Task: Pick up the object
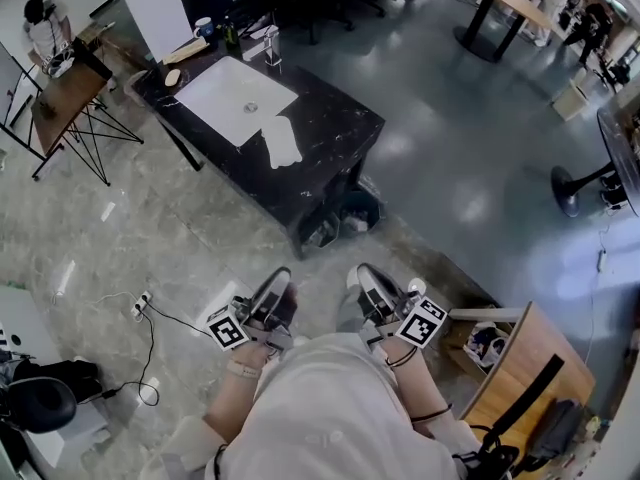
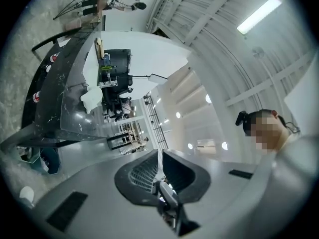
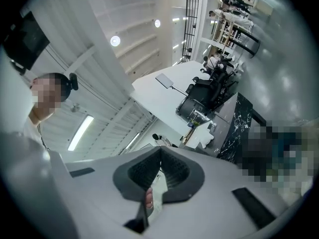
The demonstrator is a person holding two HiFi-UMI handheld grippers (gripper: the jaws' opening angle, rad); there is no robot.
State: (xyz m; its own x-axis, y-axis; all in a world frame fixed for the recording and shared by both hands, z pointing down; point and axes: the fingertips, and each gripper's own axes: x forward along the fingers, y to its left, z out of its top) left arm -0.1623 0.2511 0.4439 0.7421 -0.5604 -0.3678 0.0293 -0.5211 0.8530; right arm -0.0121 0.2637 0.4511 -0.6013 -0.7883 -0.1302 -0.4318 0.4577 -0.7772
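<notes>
A white crumpled cloth (image 1: 282, 140) lies on the black marble counter (image 1: 335, 128), to the right of the white sink basin (image 1: 235, 96). It is far ahead of both grippers. The cloth also shows small in the left gripper view (image 2: 89, 97) and in the right gripper view (image 3: 206, 136). I hold my left gripper (image 1: 275, 286) and right gripper (image 1: 372, 286) side by side close to my body, above the floor. In both gripper views the left gripper (image 2: 159, 153) and right gripper (image 3: 160, 151) are shut, with nothing between the pads.
Bins (image 1: 350, 216) stand at the counter's near end. Bottles and a cup (image 1: 205, 28) sit at its back. A power strip with cable (image 1: 140, 306) lies on the floor at left. There is a folding table (image 1: 65, 98) far left, a wooden desk (image 1: 520, 363) at right and a fan base (image 1: 568, 190).
</notes>
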